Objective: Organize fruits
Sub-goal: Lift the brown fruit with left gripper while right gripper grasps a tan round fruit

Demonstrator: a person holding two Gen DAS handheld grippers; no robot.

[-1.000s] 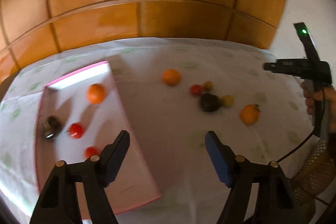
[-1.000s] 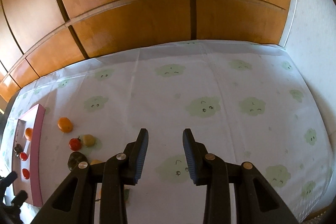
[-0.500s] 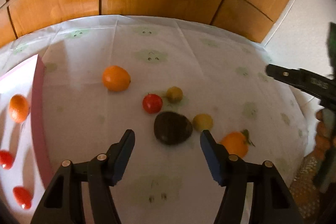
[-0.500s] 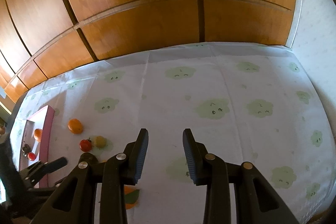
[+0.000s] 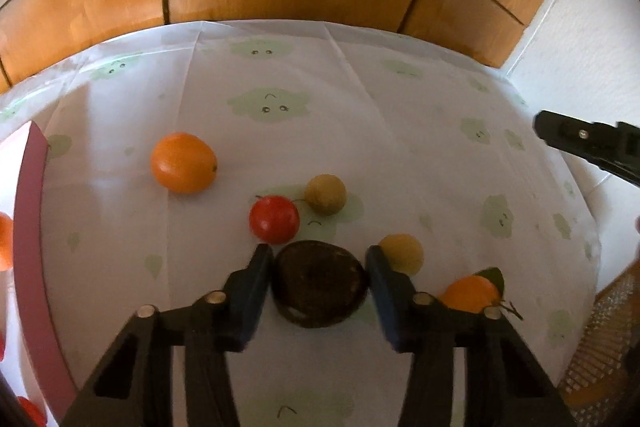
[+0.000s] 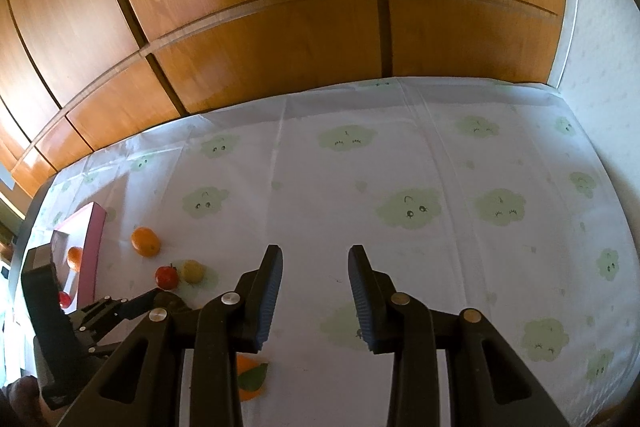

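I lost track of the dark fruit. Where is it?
Left wrist view: the dark fruit sits on the tablecloth between the open left tool's fingers, just below the red fruit.

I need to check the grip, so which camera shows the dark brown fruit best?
The left wrist view: the dark brown fruit sits large and unblocked between the open fingers of the left gripper. In the right wrist view it is hidden behind the left gripper.

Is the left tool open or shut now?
Open: the left tool has its fingers on each side of the dark fruit, with small gaps showing.
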